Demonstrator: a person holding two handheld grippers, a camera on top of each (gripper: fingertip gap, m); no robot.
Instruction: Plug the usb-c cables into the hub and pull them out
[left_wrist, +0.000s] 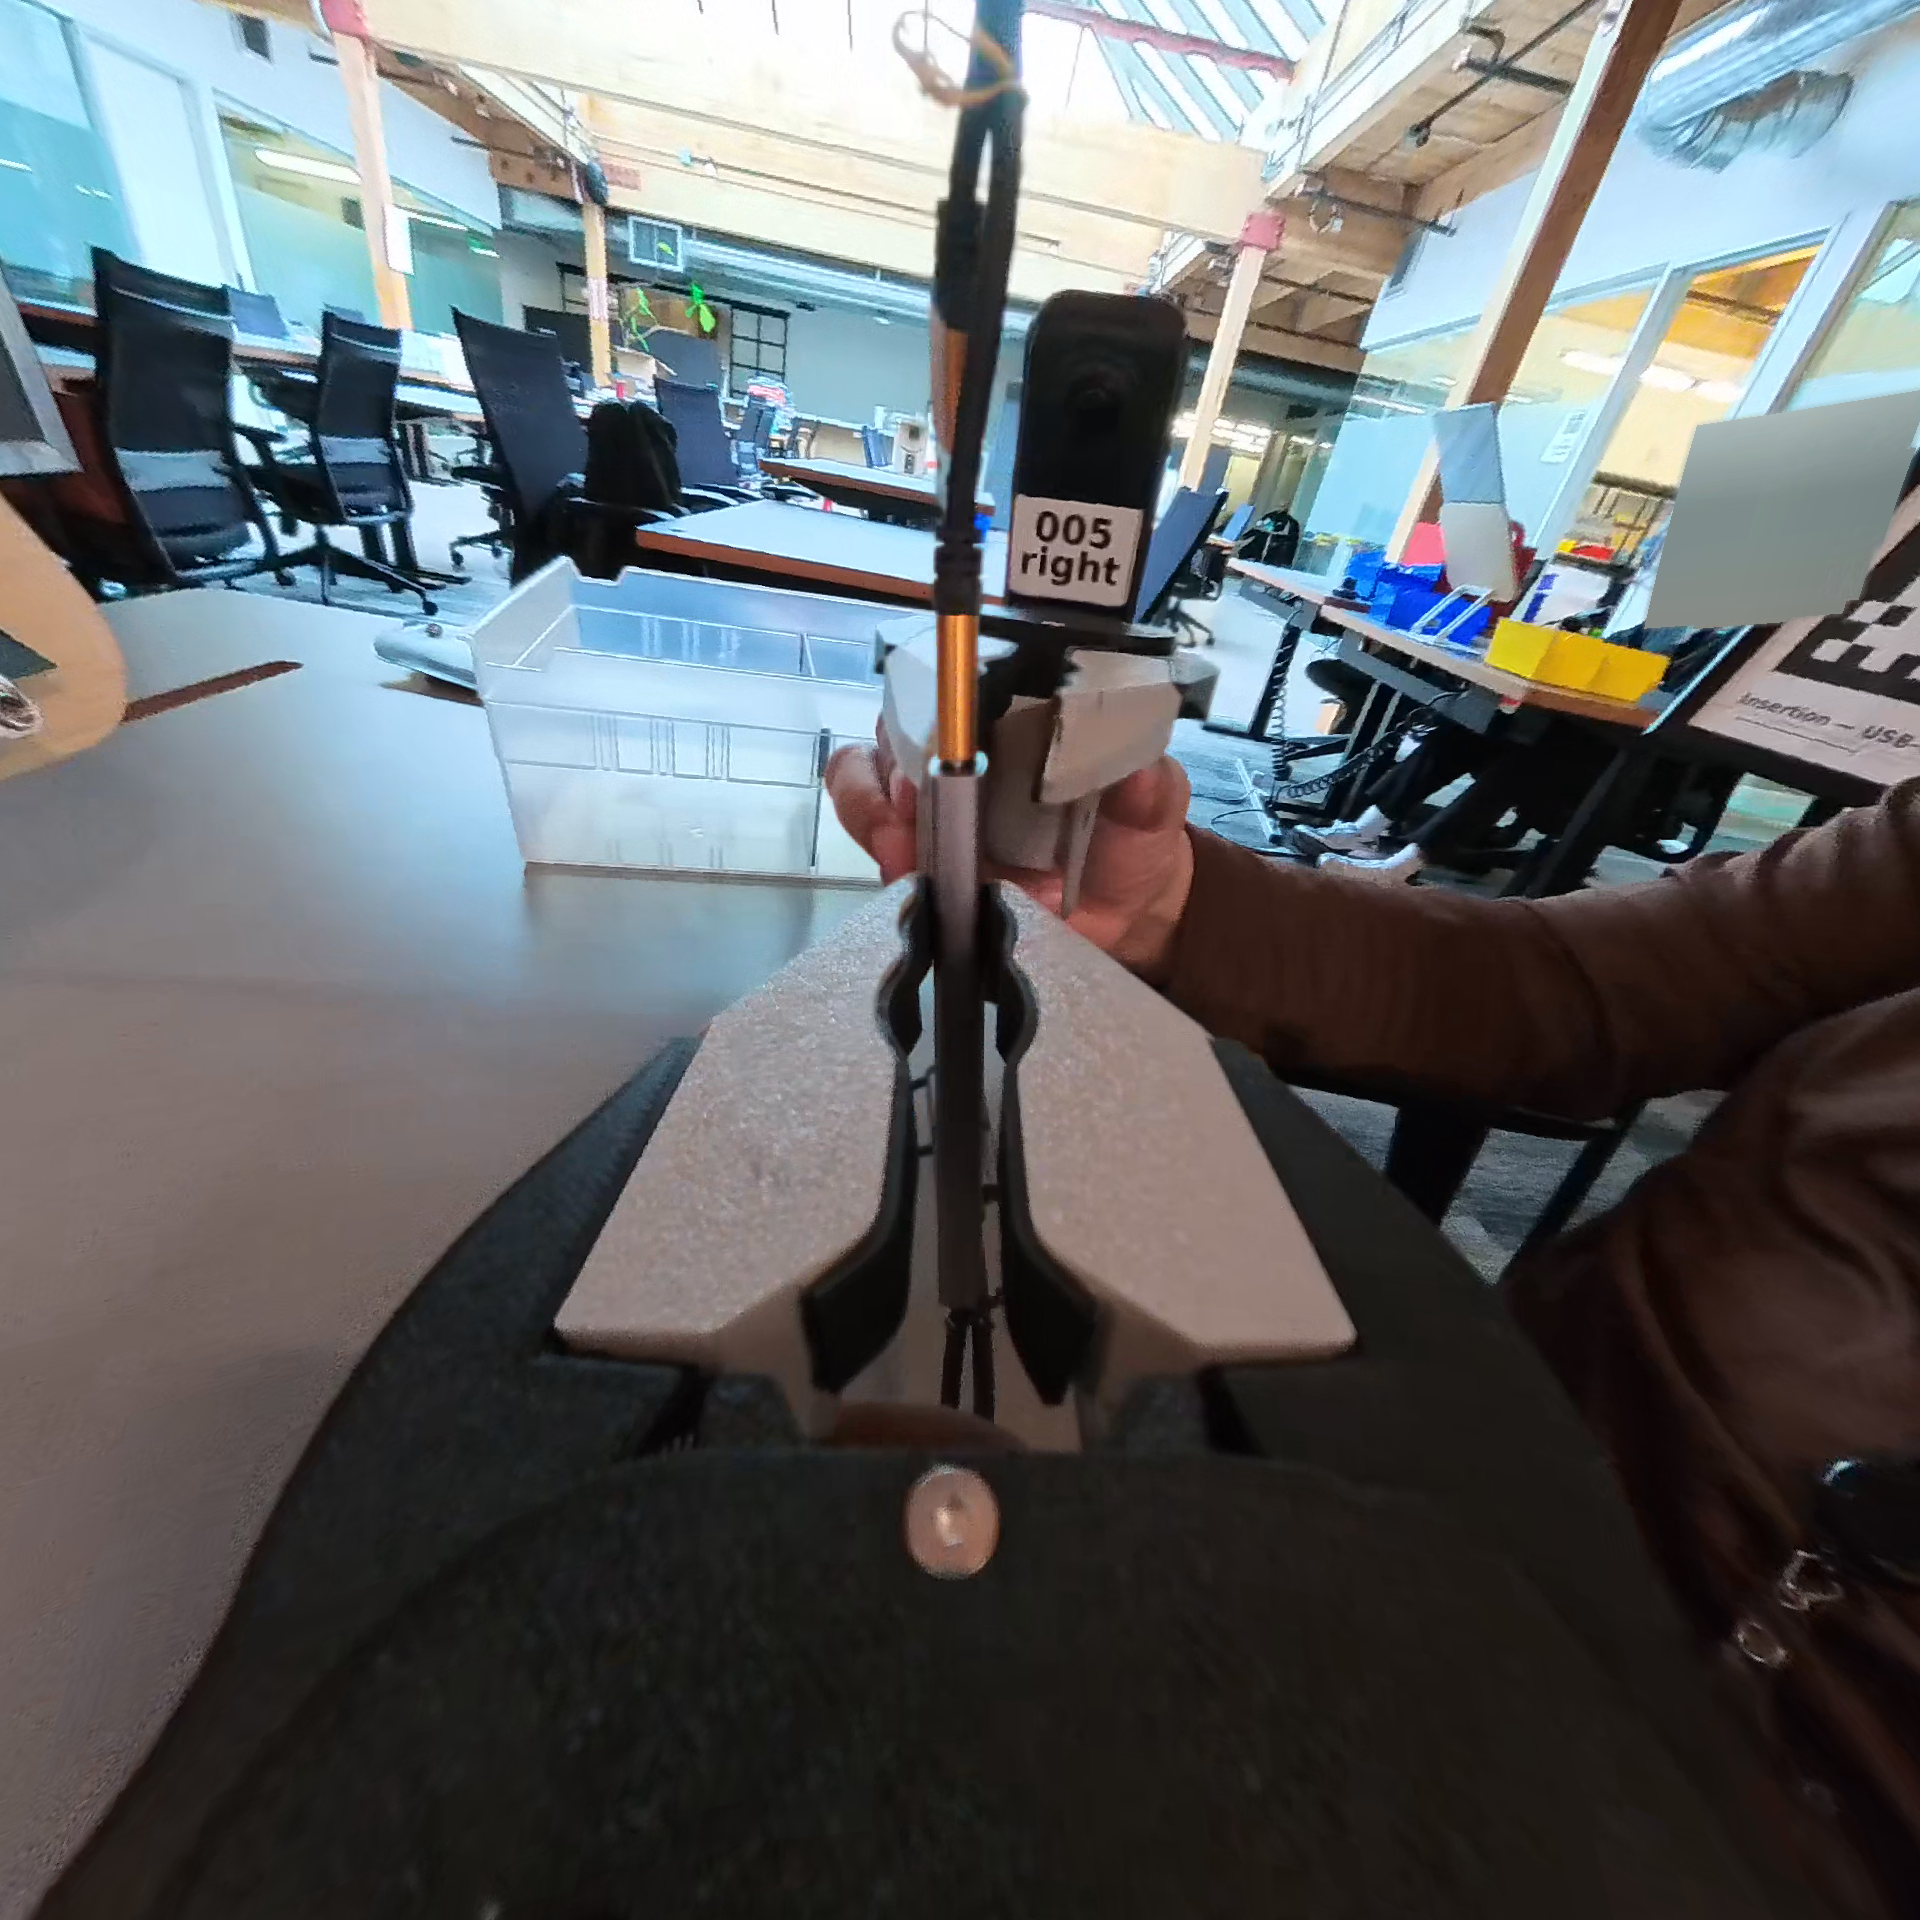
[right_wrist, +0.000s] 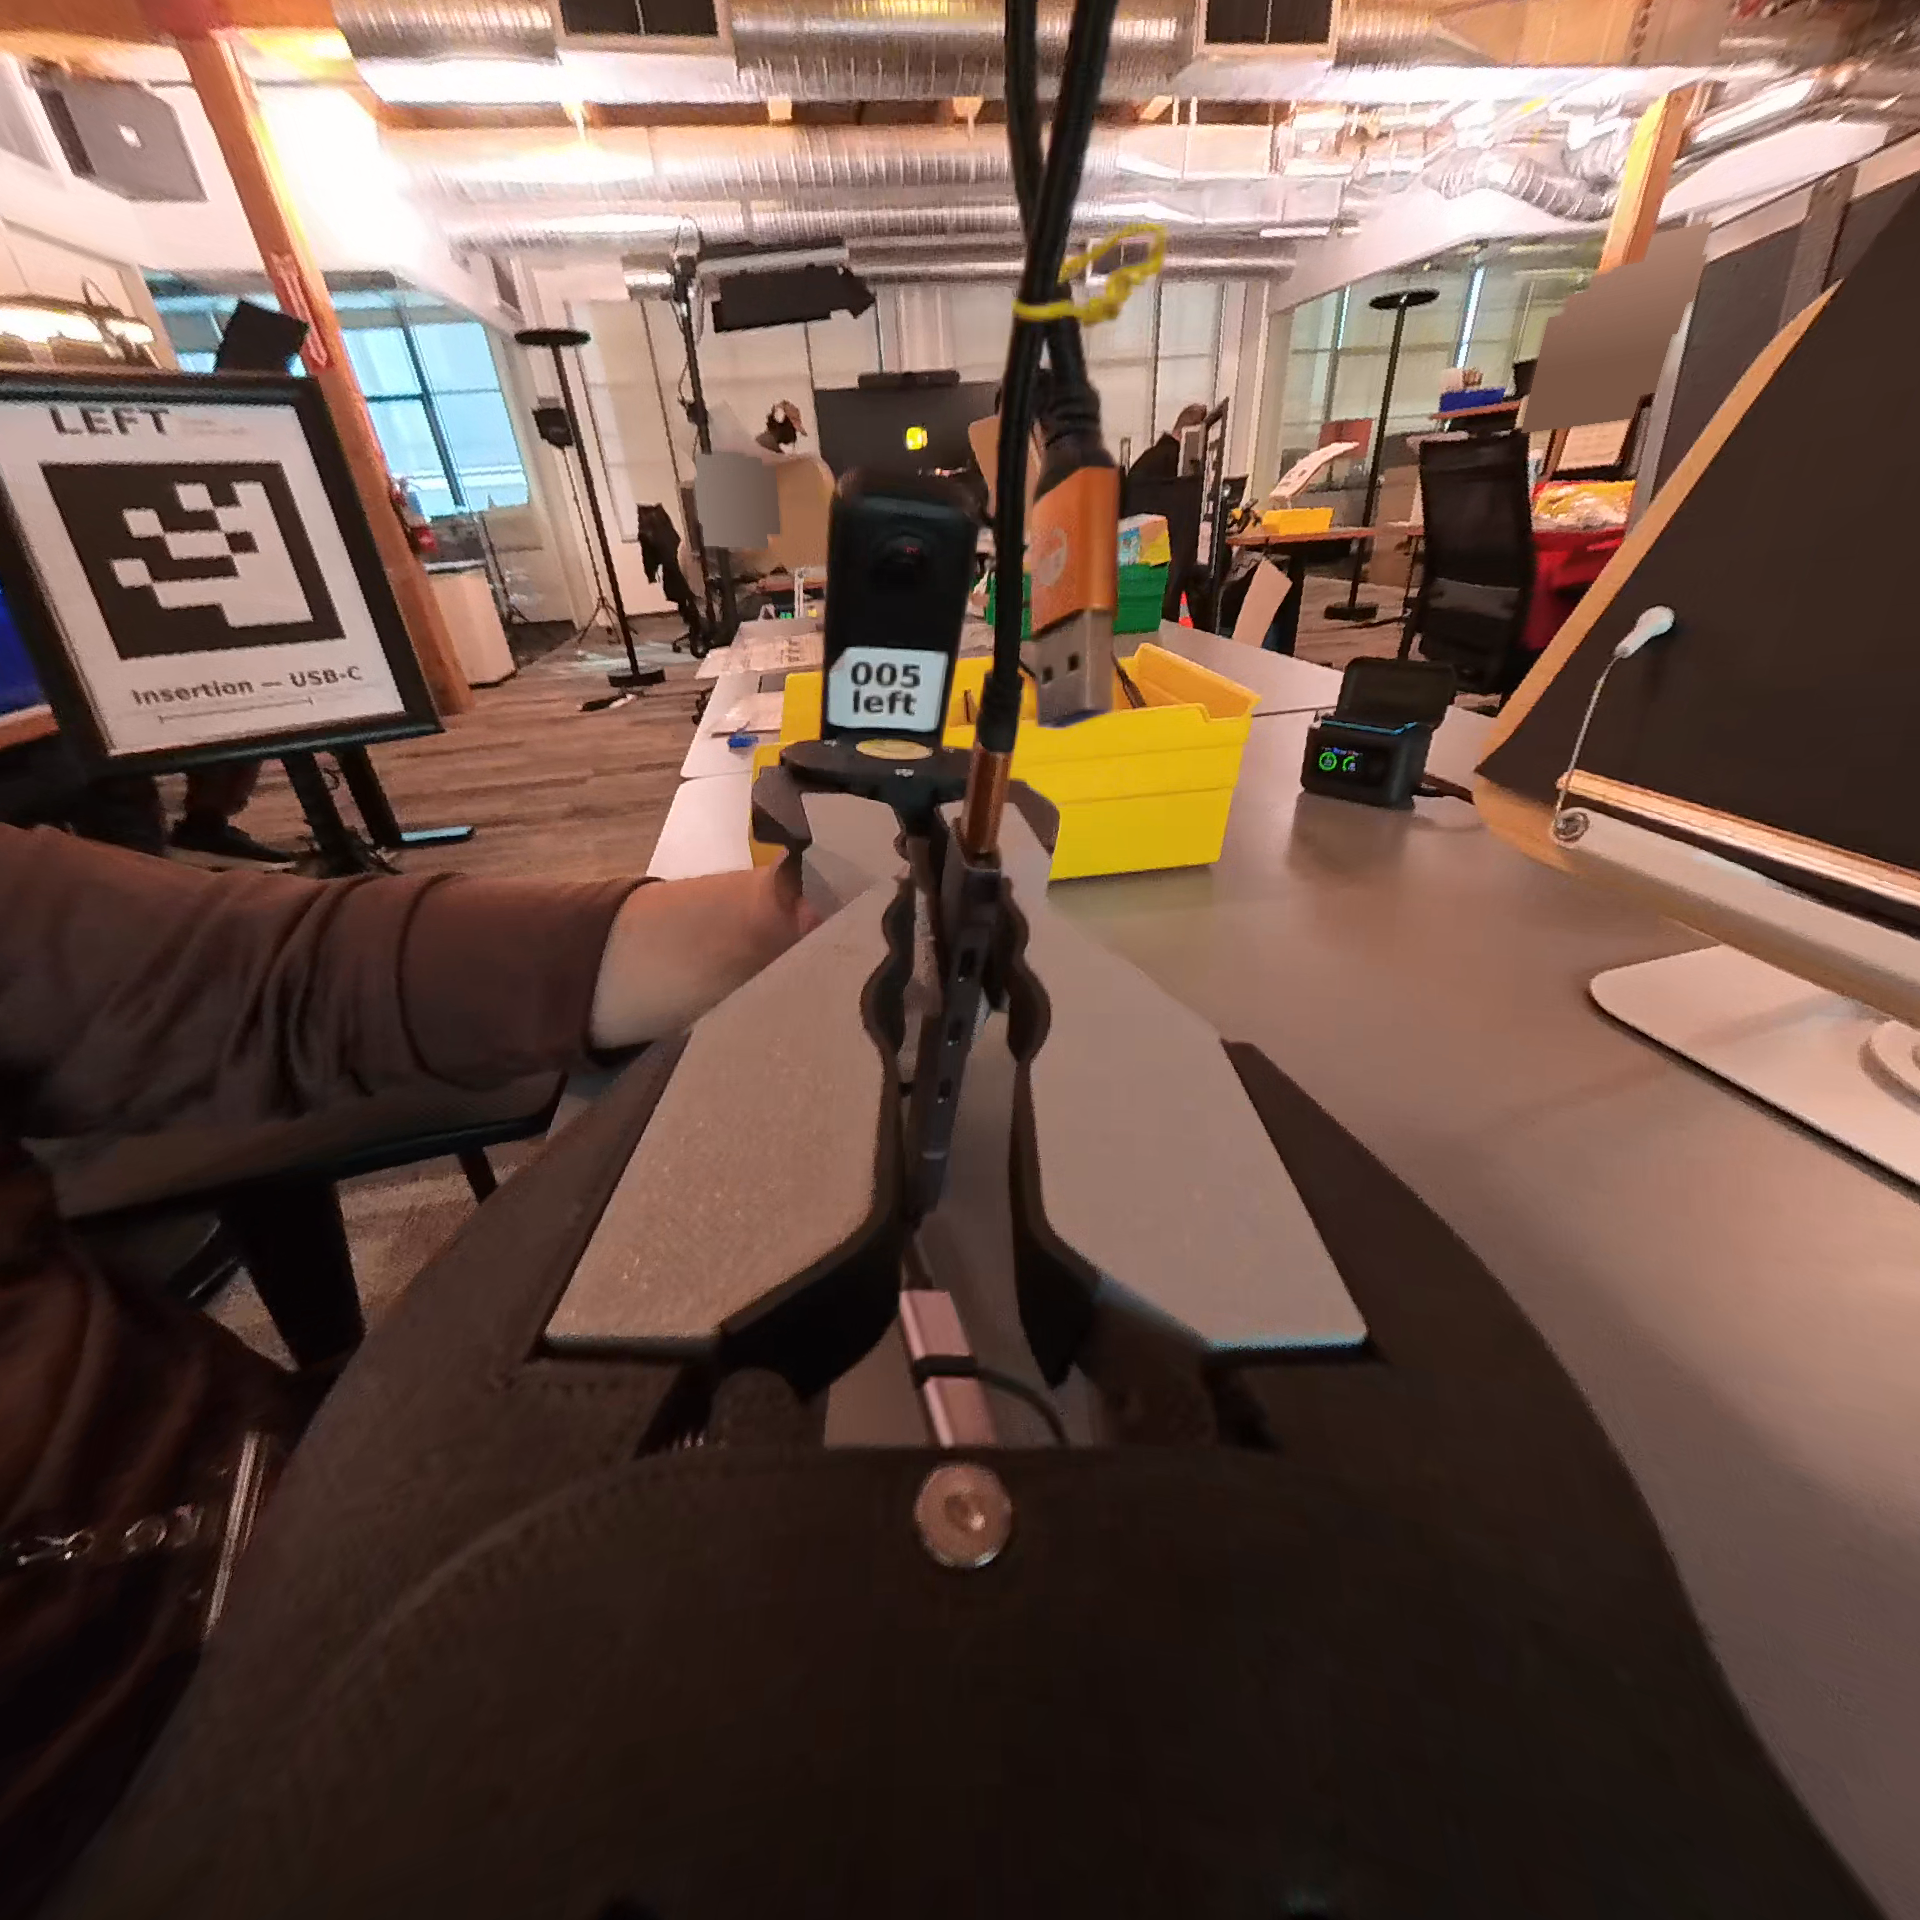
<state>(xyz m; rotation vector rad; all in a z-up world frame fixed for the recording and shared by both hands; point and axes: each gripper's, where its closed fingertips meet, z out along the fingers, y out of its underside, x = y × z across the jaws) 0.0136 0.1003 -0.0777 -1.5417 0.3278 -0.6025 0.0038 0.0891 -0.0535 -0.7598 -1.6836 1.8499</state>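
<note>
**Jaws shut on one hub, cable plugged at the far end**

Jaws of the left gripper (left_wrist: 957, 966) press closed on the hub (left_wrist: 954, 1039), a slim grey bar seen edge-on running straight away from the camera. At its far tip an orange-collared usb-c plug (left_wrist: 956, 686) sits seated, its black cable (left_wrist: 971, 312) climbing out of frame. Beyond it a hand (left_wrist: 1039, 831) holds the right gripper, facing back; a clear plastic bin (left_wrist: 665, 727) stands on the desk (left_wrist: 260, 935) to the left.

From the right wrist view, the right gripper (right_wrist: 954, 935) likewise clamps the hub (right_wrist: 951, 1039), port row showing, long axis along the fingers. The plug enters at the far end, between both grippers and lying in line with them, so a pull would run along that axis. A loose orange USB connector (right_wrist: 1070, 582) dangles just beside the cable and could snag. A yellow bin (right_wrist: 1143, 769) and monitor (right_wrist: 1714, 675) stand well clear.
</note>
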